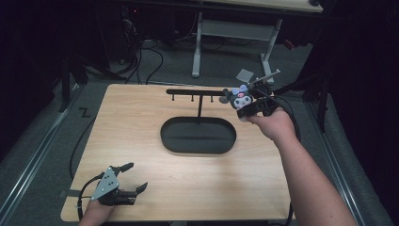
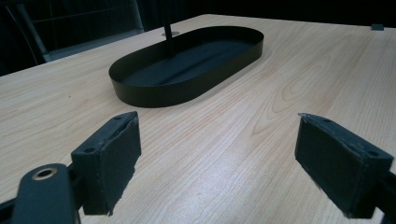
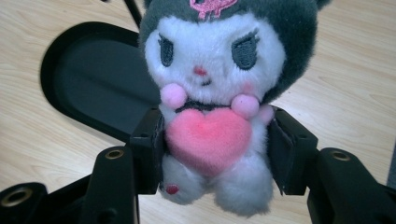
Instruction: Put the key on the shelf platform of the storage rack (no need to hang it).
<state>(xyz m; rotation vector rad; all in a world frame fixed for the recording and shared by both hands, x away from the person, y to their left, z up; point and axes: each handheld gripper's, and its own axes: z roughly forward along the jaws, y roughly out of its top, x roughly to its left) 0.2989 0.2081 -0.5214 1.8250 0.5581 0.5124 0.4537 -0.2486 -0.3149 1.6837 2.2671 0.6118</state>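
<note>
Pink heart on plush toy [image 3: 215, 98] pinched by right tool [image 3: 215, 149].

Around the light wood desk [image 1: 141, 141] the room is dark. The floor [image 1: 174, 66] beyond its far edge is grey, with black cables [image 1: 141, 61] snaking across it toward a pile of dim equipment at the back left. Farther back stands another table on a white metal frame [image 1: 233, 33], its two legs ending in flat feet. A small grey square [image 1: 244, 74] lies on the floor near the right foot. A pale rail [image 1: 33, 155] runs along the floor to the left of the desk, another [image 1: 339, 169] to its right.
</note>
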